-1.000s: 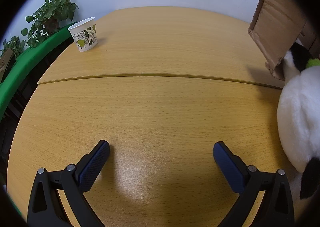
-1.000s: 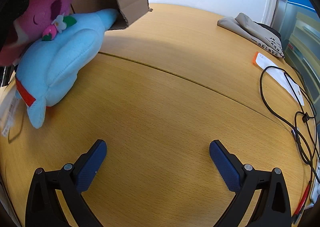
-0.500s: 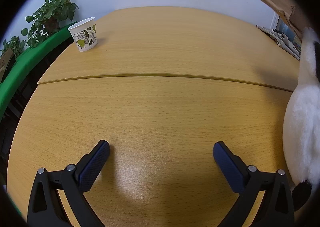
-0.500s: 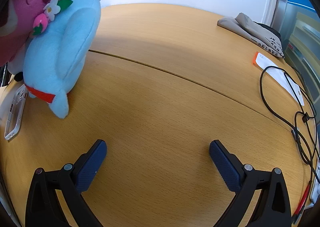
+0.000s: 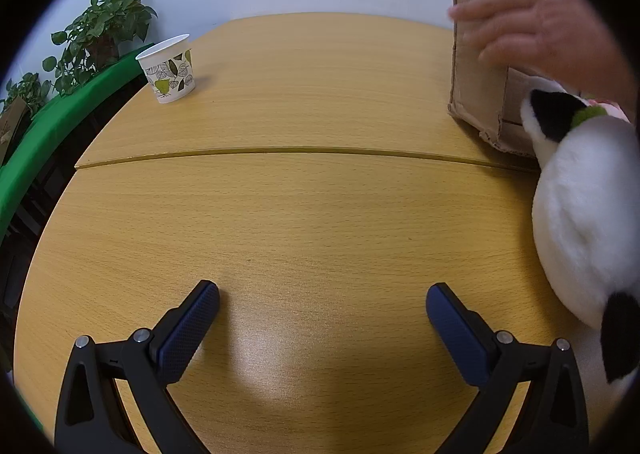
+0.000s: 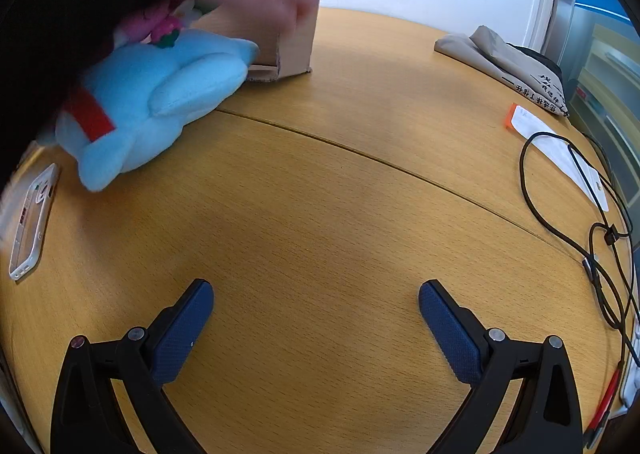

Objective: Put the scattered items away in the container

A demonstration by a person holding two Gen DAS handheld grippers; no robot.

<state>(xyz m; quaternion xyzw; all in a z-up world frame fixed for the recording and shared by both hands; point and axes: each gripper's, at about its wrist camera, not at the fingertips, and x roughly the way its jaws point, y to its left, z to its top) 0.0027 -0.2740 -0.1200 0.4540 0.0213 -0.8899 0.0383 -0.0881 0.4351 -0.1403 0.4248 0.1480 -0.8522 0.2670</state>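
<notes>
On the round wooden table [image 5: 320, 213], bare wood stretches ahead of both grippers, crossed by a seam; its curved left edge runs beside a green rail [image 5: 60, 113] with potted plants [image 5: 100, 33]. The left gripper [image 5: 322, 310] and the right gripper [image 6: 316, 306] both hover with jaws spread wide, holding nothing. A cardboard box [image 5: 476, 65] stands upright near the far middle of the table, a bare hand [image 5: 532, 21] pressed on its side; its contents cannot be seen. A white-and-black plush [image 5: 576, 221] lies against its base, beside a light-blue plush [image 6: 160, 93] with a red band and a pink plush [image 6: 144, 19] behind. A paper cup [image 5: 168, 69] stands far left. A phone case [image 6: 30, 221], black cable [image 6: 568, 193] and folded cloth [image 6: 504, 61] lie apart.
</notes>
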